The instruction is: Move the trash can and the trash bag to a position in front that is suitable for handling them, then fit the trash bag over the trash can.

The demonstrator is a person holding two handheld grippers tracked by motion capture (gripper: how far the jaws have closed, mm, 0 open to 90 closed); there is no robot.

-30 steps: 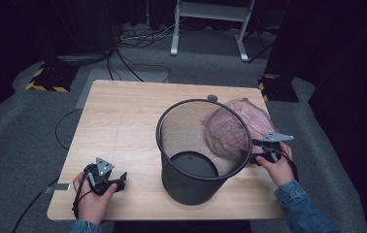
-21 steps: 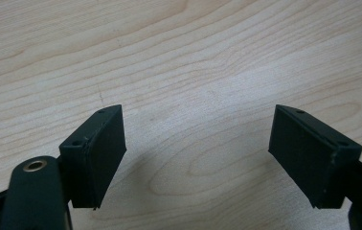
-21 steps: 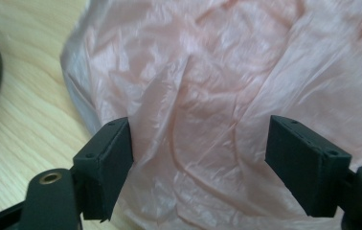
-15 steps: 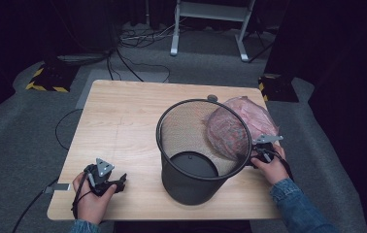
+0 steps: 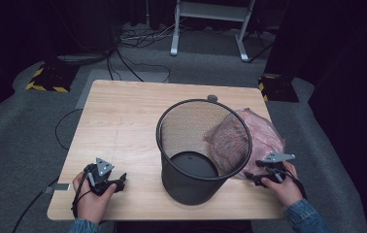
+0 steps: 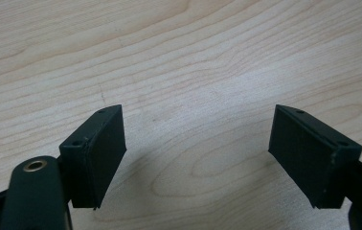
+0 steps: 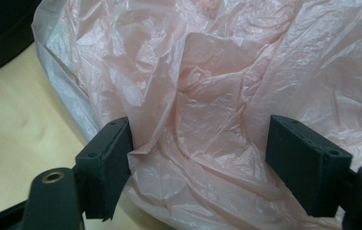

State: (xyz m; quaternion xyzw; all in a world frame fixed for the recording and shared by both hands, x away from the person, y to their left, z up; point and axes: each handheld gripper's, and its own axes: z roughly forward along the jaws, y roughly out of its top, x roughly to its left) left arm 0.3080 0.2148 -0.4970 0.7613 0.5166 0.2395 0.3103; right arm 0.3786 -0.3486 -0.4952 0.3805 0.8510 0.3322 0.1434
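Observation:
A black wire-mesh wastebasket [image 5: 191, 187] stands upright on the wooden table [image 5: 123, 121], right of centre. A crumpled pink plastic bag [image 5: 266, 133] lies against its right side. My right gripper [image 5: 249, 175] sits at the bag's near edge, low over the table. In the right gripper view it [image 7: 198, 158] is open, with folds of the bag [image 7: 208, 72] bulging between the jaws and one fold brushing the left jaw. My left gripper [image 5: 121, 182] rests at the table's front left, far from the basket. In its own view it [image 6: 196, 153] is open over bare wood.
A small dark round thing [image 5: 212, 97] sits at the table's far edge behind the basket. Beyond the table, cables [image 5: 123, 63] trail over grey carpet, a white metal stand [image 5: 208, 29] rises at the back, and yellow-black striped blocks [image 5: 45, 80] flank both sides.
My right hand has come down and nearer along the bag, to its front edge. The left hand, the basket and the bag have stayed put.

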